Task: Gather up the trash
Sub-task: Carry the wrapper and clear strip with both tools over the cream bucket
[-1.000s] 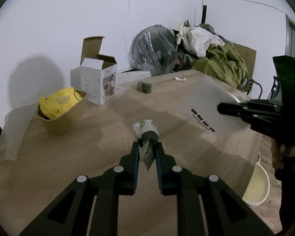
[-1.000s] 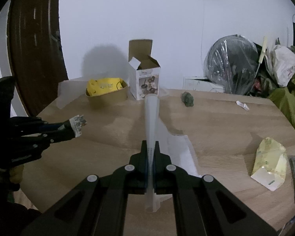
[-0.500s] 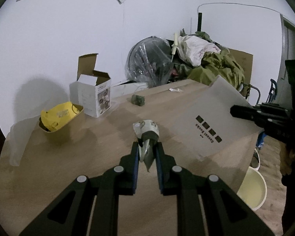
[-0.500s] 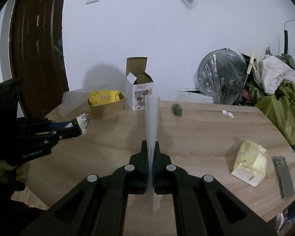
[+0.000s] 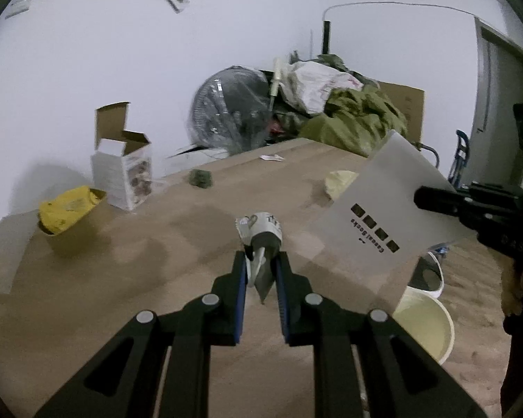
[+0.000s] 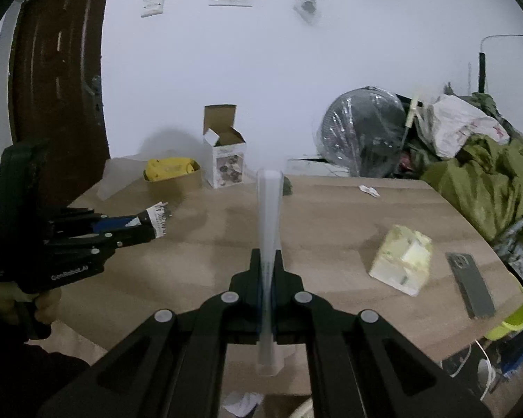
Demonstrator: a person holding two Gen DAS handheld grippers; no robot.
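Observation:
My left gripper (image 5: 260, 264) is shut on a crumpled wrapper (image 5: 260, 235) with printed paper, held above the wooden table (image 5: 122, 278). It also shows in the right wrist view (image 6: 146, 226) with the wrapper (image 6: 159, 216) at its tips. My right gripper (image 6: 269, 261) is shut on a flat white plastic bag (image 6: 269, 216), seen edge-on. In the left wrist view that bag (image 5: 383, 223) hangs from the right gripper (image 5: 422, 199) at the table's right edge, above a cream bucket (image 5: 425, 327) on the floor.
On the table are a yellow wrapper in a brown bowl (image 6: 172, 170), an open white carton (image 6: 225, 160), a green wad (image 5: 200, 177), a small white scrap (image 6: 369, 190), a pale yellow packet (image 6: 402, 259) and a phone (image 6: 470, 289). A wrapped fan (image 6: 362, 132) and clothes stand behind.
Both grippers have pulled back and risen from the table with their loads. The white bag has swung toward the table's right edge over the bucket.

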